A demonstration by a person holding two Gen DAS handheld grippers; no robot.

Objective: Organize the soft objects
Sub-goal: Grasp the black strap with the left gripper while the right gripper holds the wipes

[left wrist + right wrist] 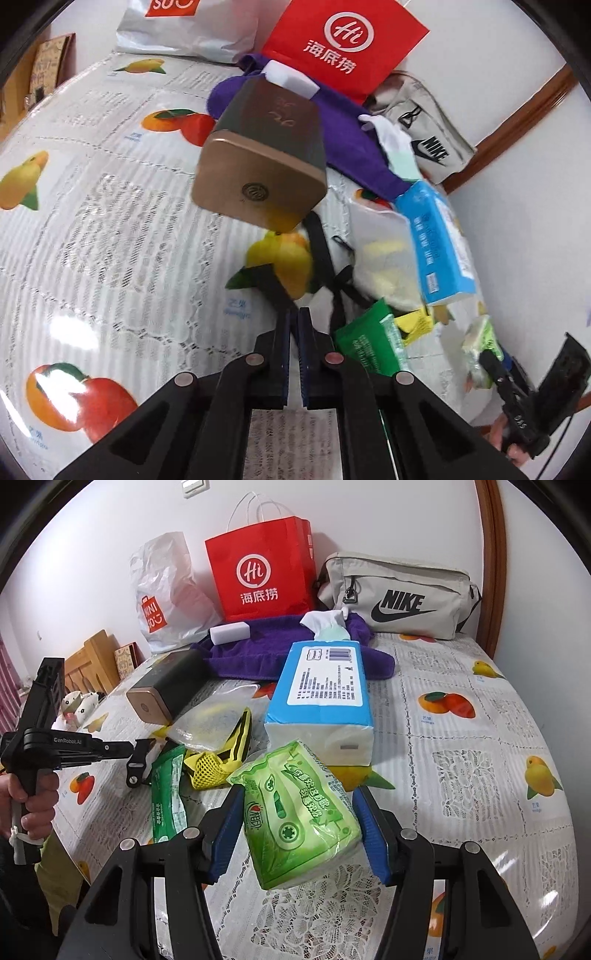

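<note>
My right gripper (299, 827) was clamped on a green tissue pack (301, 814), its blue pads pressing both sides and the pack lifted clear of the fruit-print tablecloth (480, 746). My left gripper (294, 314) had its jaws closed together; thin black straps (334, 273) lay just ahead of its tips, and I could not tell whether they were pinched or merely beside the jaws. In the right camera that left tool sat at the table's left edge with a hand (33, 801) around its grip. Ahead of the held pack lay a blue tissue pack (325, 686), its far end on a purple towel (258, 650) with a white block (229, 632) on top. A dark box (166, 686) with a gold end lay left of it, and beside it a clear bag (210, 716), a yellow mesh pouch (212, 768) and a dark green packet (168, 794). Against the wall stood a white plastic bag (166, 590), a red paper bag (258, 568) and a grey Nike pouch (399, 594).
</note>
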